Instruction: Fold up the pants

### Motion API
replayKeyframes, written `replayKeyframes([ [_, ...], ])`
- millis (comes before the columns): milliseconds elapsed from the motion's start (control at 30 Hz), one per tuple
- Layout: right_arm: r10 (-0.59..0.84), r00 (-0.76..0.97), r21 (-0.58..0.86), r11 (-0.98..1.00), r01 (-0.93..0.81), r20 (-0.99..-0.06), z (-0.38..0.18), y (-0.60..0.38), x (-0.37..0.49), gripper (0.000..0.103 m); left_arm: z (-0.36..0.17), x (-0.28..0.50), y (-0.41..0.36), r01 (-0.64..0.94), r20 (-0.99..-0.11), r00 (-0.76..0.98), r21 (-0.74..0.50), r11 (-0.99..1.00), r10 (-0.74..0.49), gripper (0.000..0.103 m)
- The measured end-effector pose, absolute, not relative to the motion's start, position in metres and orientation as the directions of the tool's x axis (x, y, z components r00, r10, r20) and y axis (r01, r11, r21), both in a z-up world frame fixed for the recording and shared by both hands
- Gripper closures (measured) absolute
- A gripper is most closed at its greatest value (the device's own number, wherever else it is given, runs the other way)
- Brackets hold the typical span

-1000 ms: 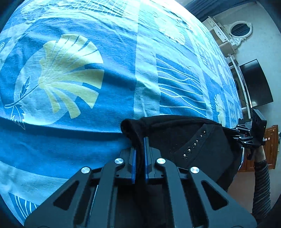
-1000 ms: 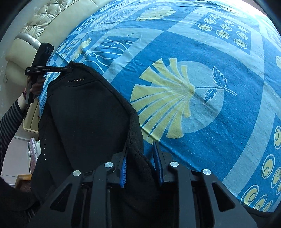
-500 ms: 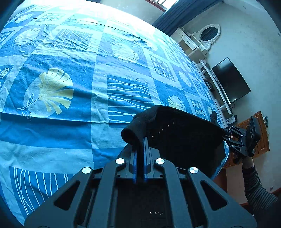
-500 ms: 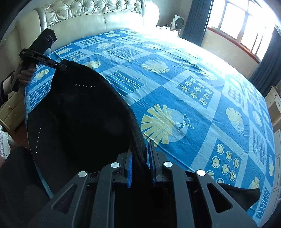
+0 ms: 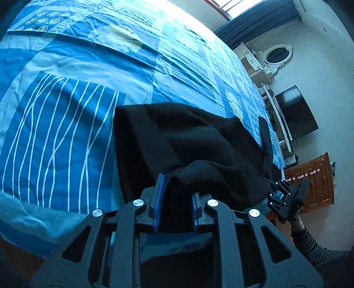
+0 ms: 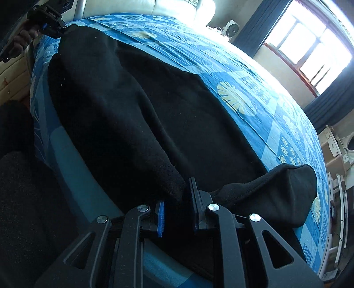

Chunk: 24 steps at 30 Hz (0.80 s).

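Left gripper (image 5: 176,197): its jaws stand apart with a bunched edge of the black pants (image 5: 177,141) lying between the blue pads (image 5: 158,199) — the cloth fills the gap, but the pads do not look pressed onto it, so it reads as parted around the fabric rather than clamped.
Right gripper (image 6: 177,206): its jaws also stand spread, a thick fold of the pants (image 6: 132,106) running up out of the gap between the blue pad (image 6: 161,218) on one side and the dark finger on the other.
Pants, from the left gripper: spread flat on the bed just ahead of the fingers, a doubled layer with a straight folded edge at the far left, and a raised hump of cloth right at the fingertips.
Pants, from the right gripper: they stretch away ahead and to the left as one long dark sheet, reaching the other gripper (image 6: 47,16) at the far upper left; a loose rounded flap rises just to the right of the fingers.
Bedspread (image 5: 66,110): blue patchwork with white wavy lines and pale leaf prints — it lies under the pants and extends far beyond them.
Far right of the left gripper: the other gripper (image 5: 285,199) held at the bed's edge, a dark television (image 5: 296,113) and an oval mirror (image 5: 277,55) on the wall.
Far ahead of the right gripper: a bright window (image 6: 309,51) with dark curtains.
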State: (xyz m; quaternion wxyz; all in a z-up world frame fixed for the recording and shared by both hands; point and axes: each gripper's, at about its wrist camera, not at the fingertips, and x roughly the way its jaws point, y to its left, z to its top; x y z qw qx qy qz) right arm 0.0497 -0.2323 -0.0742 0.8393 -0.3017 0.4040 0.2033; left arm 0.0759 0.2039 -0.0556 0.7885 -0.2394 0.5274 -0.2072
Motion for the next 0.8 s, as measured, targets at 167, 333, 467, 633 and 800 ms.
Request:
replayKeyframes([
  [167,0.155,0.579,-0.24,0.802,-0.546,-0.8,-0.057,-0.244,0.031,0.034,-0.068,0.037,0.219,-0.048,-0.729,0.39,-0.627,0.778,-0.563,0.057],
  [333,0.286,0.486,0.044,0.892,-0.449,-0.826,-0.045,-0.276,0.021,0.031,-0.06,0.013,0.223,-0.098,-0.618,0.474,-0.745,0.659,-0.628,0.035],
  [467,0.446,0.441,0.331,0.889,-0.315,-0.779,-0.044,-0.297,0.02,0.031,-0.063,0.016,0.215,-0.145,-0.601,0.493,-0.77,0.622,-0.629,0.033],
  [633,0.518,0.43,0.452,0.855,-0.254,-0.739,-0.048,-0.293,0.015,0.031,-0.068,0.024,0.201,-0.197,-0.609,0.495,-0.773,0.603,-0.62,0.033],
  [800,0.523,0.416,0.464,0.852,-0.243,-0.744,-0.055,-0.285,0.016,0.031,-0.064,0.027,0.19,-0.221,-0.622,0.514,-0.761,0.61,-0.59,0.033],
])
